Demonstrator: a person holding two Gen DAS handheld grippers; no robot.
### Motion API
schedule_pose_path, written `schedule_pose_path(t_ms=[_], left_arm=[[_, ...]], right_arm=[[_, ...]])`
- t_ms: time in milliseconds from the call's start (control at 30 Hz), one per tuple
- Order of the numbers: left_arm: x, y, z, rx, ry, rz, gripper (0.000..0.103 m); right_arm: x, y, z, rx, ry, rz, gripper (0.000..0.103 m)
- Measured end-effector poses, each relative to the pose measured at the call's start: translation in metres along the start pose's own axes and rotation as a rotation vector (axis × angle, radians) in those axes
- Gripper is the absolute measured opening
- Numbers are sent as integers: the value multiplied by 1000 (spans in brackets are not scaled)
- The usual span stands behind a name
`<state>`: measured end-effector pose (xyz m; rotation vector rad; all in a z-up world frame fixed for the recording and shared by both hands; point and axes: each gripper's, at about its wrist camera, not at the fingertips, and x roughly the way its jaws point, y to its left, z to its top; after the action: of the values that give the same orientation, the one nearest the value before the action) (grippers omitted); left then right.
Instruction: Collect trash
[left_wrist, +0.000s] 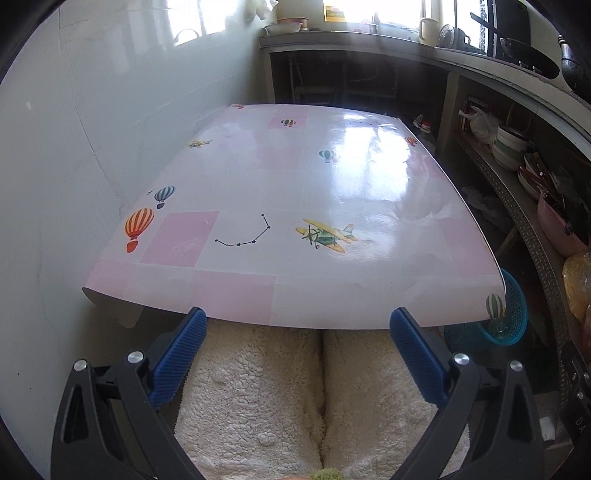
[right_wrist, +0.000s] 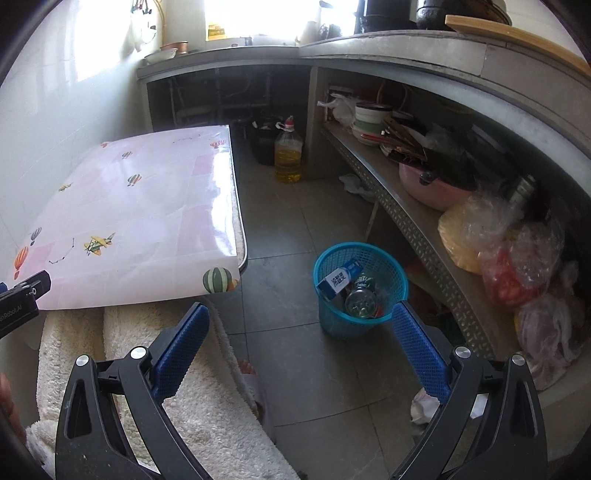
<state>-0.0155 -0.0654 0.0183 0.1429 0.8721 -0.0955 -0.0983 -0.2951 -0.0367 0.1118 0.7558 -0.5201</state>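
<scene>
A blue mesh trash basket (right_wrist: 332, 325) stands on the floor right of the table; it holds a white and blue carton (right_wrist: 338, 278), a clear bottle (right_wrist: 360, 299) and other scraps. Its rim shows in the left wrist view (left_wrist: 515, 314) past the table corner. My left gripper (left_wrist: 297, 325) is open and empty, at the near edge of the table (left_wrist: 295, 192) above the person's fleece-covered legs. My right gripper (right_wrist: 299, 321) is open and empty, held above the floor just left of the basket. Crumpled white paper (right_wrist: 423, 406) lies on the floor by my right finger.
The table carries a glossy pink cloth with balloons and planes (right_wrist: 140, 214). A low shelf (right_wrist: 424, 236) at the right holds bowls, a pink basin (right_wrist: 432, 188) and plastic bags (right_wrist: 517, 258). An oil bottle (right_wrist: 288, 155) and white crumpled trash (right_wrist: 354, 184) are on the floor beyond.
</scene>
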Motion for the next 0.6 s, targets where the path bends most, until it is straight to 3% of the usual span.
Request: schedule_pose_path(t_ms=[600], left_arm=[[-2,-13,3,46,-4,-8,97]], right_arm=[[3,-1,-1,45,23,25,95]])
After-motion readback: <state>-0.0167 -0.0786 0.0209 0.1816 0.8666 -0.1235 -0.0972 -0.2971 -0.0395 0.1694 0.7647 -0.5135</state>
